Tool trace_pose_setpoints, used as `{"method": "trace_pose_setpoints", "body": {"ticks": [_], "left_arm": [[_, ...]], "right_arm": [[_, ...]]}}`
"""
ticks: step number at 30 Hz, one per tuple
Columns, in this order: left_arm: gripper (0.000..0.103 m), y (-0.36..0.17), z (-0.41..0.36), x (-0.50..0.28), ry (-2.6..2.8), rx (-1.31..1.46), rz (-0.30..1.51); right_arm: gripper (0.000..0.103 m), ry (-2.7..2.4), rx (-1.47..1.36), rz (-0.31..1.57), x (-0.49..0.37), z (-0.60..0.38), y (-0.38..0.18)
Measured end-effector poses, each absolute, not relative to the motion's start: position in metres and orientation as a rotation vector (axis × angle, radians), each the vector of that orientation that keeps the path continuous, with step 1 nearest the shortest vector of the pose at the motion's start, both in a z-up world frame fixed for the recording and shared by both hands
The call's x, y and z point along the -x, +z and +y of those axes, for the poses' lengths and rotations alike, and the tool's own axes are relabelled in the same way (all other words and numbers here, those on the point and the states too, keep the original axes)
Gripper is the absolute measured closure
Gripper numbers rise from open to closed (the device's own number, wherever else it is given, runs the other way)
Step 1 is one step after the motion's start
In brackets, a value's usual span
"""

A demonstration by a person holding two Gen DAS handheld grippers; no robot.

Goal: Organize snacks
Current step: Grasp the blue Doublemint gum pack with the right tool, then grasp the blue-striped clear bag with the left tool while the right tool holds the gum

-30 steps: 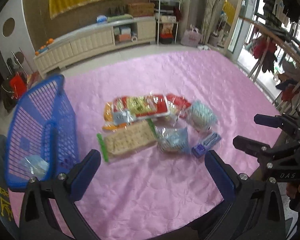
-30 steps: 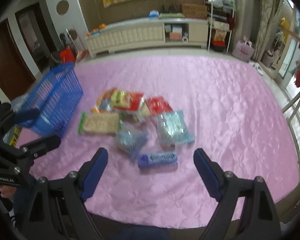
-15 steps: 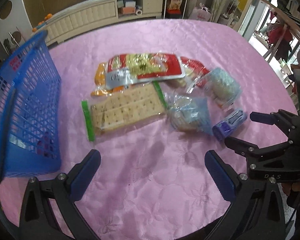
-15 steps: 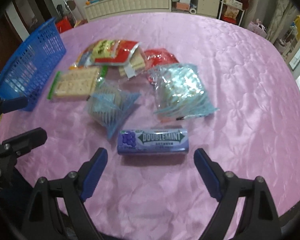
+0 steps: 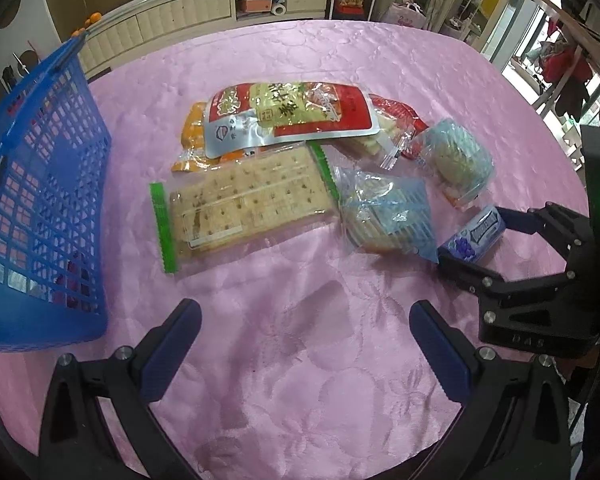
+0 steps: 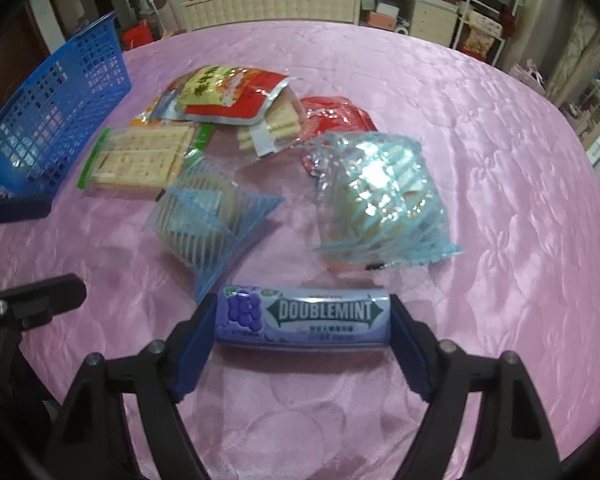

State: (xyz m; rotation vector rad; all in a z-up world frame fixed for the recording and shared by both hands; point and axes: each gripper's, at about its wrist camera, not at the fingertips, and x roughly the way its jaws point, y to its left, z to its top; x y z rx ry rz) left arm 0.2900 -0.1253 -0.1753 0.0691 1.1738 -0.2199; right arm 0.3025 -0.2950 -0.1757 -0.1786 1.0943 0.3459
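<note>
A purple Doublemint gum pack (image 6: 324,312) lies on the pink cloth, set crosswise between the pads of my right gripper (image 6: 302,314). Its jaws are closing, and the blue pads touch both ends of the pack. The left wrist view shows the same grip at the right, the gum pack (image 5: 474,234) sitting between the black fingers. My left gripper (image 5: 304,344) hangs open over bare cloth, with nothing between its pads. Beyond it lie a cracker pack (image 5: 244,204), a red and yellow pouch (image 5: 284,114) and two blue-striped biscuit bags (image 5: 388,212).
A blue mesh basket (image 5: 40,200) stands at the table's left edge, a small packet visible through its wall. More wrapped snacks sit under the red pouch. The pink cloth (image 5: 300,380) runs bare toward the near edge. A cream cabinet (image 6: 280,4) stands behind the table.
Both grippers have come down closer to the table. The right gripper has reached the gum pack and its pads have closed in from well apart to touching the pack's ends.
</note>
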Motion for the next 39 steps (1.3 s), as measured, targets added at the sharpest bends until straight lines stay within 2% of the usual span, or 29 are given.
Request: {"method": "trace_pose_setpoints", "body": {"ticks": [13,24,28,30,31,33,35,39], "left_arm": [[0.000,-0.158,-0.157,-0.308,-0.286,-0.048,1.169],[0.000,-0.188,-0.196,-0.349,-0.315,-0.202,1.207],[0.004,-0.199,-0.203,-0.359,-0.322,-0.192,1.238],[0.009,-0.202,-0.203,-0.362,-0.317,-0.177,1.238],[0.018,-0.203,-0.204,-0.364,-0.320,-0.170,1.242],[0.024,-0.204,-0.206,-0.366,-0.312,-0.174,1.245],[0.040,-0.204,-0.210,-0.367,-0.321,-0.185,1.248],[0.049,-0.203,-0.210,-0.366,-0.326,-0.161,1.251]], "right_arm": [[0.020,0.338,0.080,1.019,-0.282,-0.328,-0.140],[0.020,0.287,0.000,1.006,-0.284,-0.360,-0.141],[0.020,0.288,-0.020,1.019,-0.287,-0.366,-0.146],[0.020,0.289,-0.025,1.017,-0.288,-0.366,-0.148],[0.020,0.289,-0.027,1.016,-0.289,-0.365,-0.148],[0.020,0.291,-0.032,1.015,-0.289,-0.366,-0.148],[0.020,0.294,-0.034,1.014,-0.290,-0.366,-0.147],[0.020,0.288,-0.039,1.011,-0.290,-0.364,-0.146]]}}
